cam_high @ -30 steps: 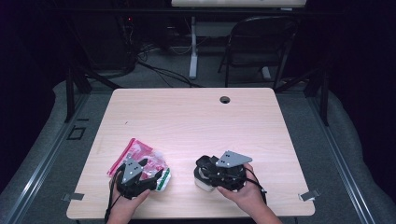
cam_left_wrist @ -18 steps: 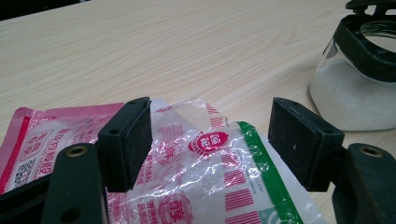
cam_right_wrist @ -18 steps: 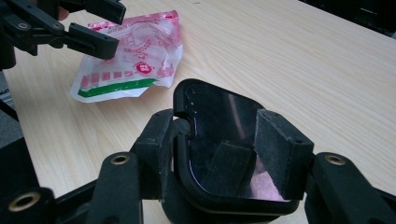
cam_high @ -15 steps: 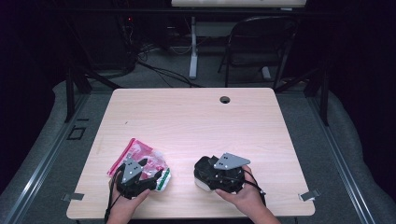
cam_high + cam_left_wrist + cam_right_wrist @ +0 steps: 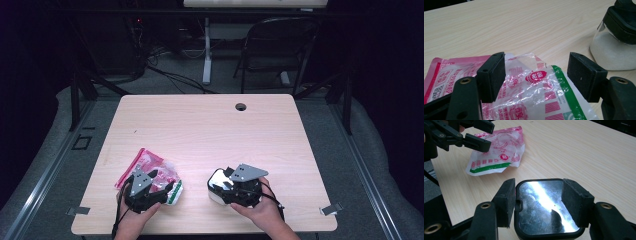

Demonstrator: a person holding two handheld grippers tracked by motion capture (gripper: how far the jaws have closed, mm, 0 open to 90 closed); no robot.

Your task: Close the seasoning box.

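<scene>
Black-lidded container [image 5: 546, 207] between right jaws

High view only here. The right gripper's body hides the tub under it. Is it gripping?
Observer: Looks like no. In the right gripper view the right gripper straddles the tub at its lid. Its jaws have just been opening, and a thin gap shows at one pad.
Operator: What's in the tub?
Observer: The left gripper view shows something white, powder or grains, behind its clear wall.
Operator: Left jaws?
Observer: The left gripper is open, with its pads over the crinkled bag and not pinching it.
</scene>
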